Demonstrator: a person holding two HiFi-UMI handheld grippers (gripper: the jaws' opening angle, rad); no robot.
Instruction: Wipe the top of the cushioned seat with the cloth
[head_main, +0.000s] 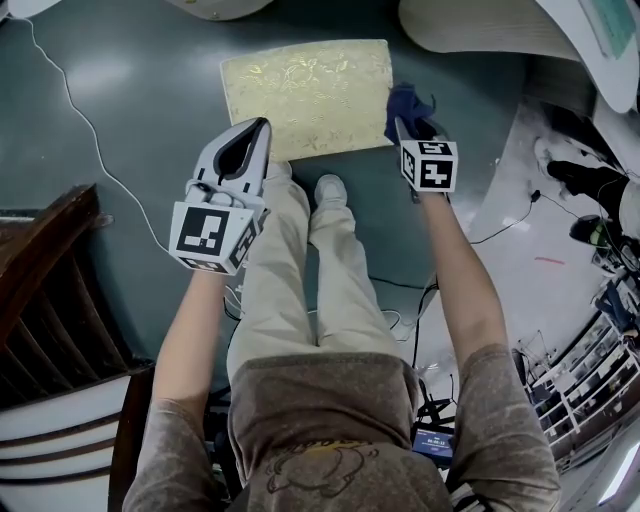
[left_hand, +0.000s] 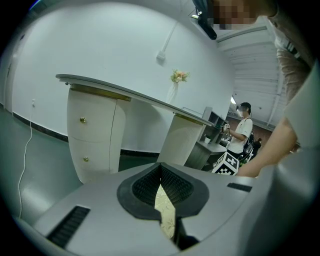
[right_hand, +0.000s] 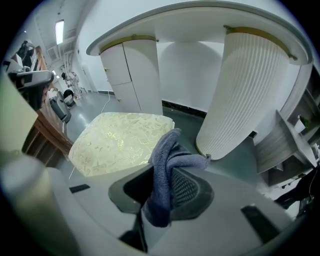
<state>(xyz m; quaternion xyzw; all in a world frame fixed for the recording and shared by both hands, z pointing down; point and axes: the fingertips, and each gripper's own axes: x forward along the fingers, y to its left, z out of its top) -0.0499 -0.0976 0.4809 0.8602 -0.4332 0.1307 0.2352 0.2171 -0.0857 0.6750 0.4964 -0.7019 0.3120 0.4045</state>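
The cushioned seat (head_main: 308, 95) is a pale gold, flower-patterned square on the dark floor ahead of my feet. My right gripper (head_main: 408, 128) hovers at the seat's right edge, shut on a blue cloth (head_main: 410, 103). In the right gripper view the cloth (right_hand: 167, 160) bunches up between the jaws of the right gripper (right_hand: 167, 187), with the seat (right_hand: 117, 142) just beyond and to the left. My left gripper (head_main: 250, 140) hangs over the seat's near left corner, shut and holding nothing. In the left gripper view a sliver of the seat (left_hand: 165, 210) shows through the left gripper (left_hand: 161, 172).
A white dressing table with drawers (left_hand: 95, 135) and a ribbed white pedestal (right_hand: 245, 95) stand behind the seat. Dark wooden furniture (head_main: 50, 290) is at my left. A white cable (head_main: 80, 110) runs over the floor. A person (left_hand: 242, 132) stands far off on the right.
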